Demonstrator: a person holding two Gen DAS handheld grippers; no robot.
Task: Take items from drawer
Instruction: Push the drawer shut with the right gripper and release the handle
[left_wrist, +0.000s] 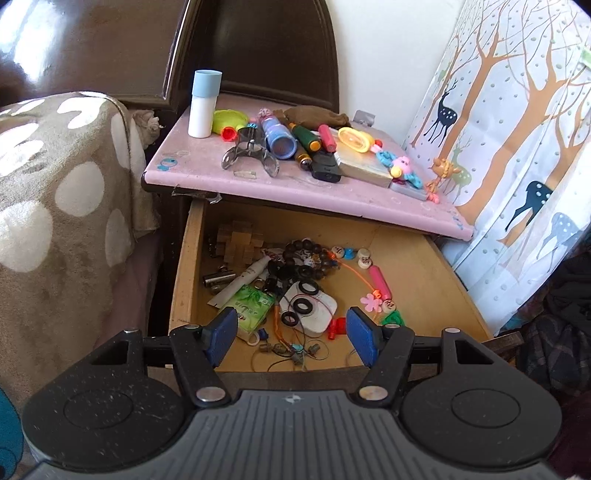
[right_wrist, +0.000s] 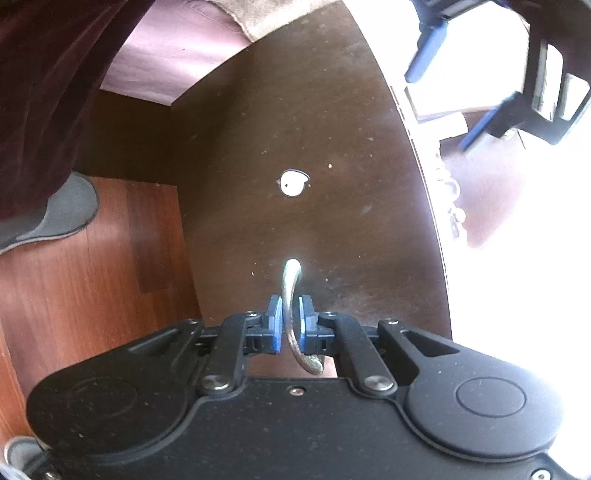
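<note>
Left wrist view: left gripper (left_wrist: 291, 334) at bottom centre, jaws spread wide w/ nothing between the blue pads, hovering above the front part of the open drawer (left_wrist: 413, 266), which fills mid-frame. Inside the drawer, a jumble: green packet (left_wrist: 246, 307) near lower left, white flat case (left_wrist: 314, 306) w/ black rubber rings on it at centre, dark bead bracelet (left_wrist: 310, 258) just above, wooden block puzzle (left_wrist: 236, 240) toward the back left, pink tube (left_wrist: 380, 282) on an orange cord at right, thin wires along the front edge. Above the drawer, the pink nightstand top (left_wrist: 192, 162) carries a white-and-blue bottle (left_wrist: 204, 103) upper left, a blue tube (left_wrist: 279, 138), a black device (left_wrist: 325, 168) & small toys to the right. Spotted blanket (left_wrist: 55, 206) at left, deer-print curtain (left_wrist: 517, 129) at right. Right wrist view: right gripper (right_wrist: 290, 321) at lower centre, clamped on the curved metal drawer handle (right_wrist: 290, 280), pads pressing both sides; dark brown drawer front (right_wrist: 314, 147) behind, w/ a bright hole mid-frame. Left gripper's blue fingers (right_wrist: 424, 55) show upper right; wood floor (right_wrist: 92, 277) at left.
</note>
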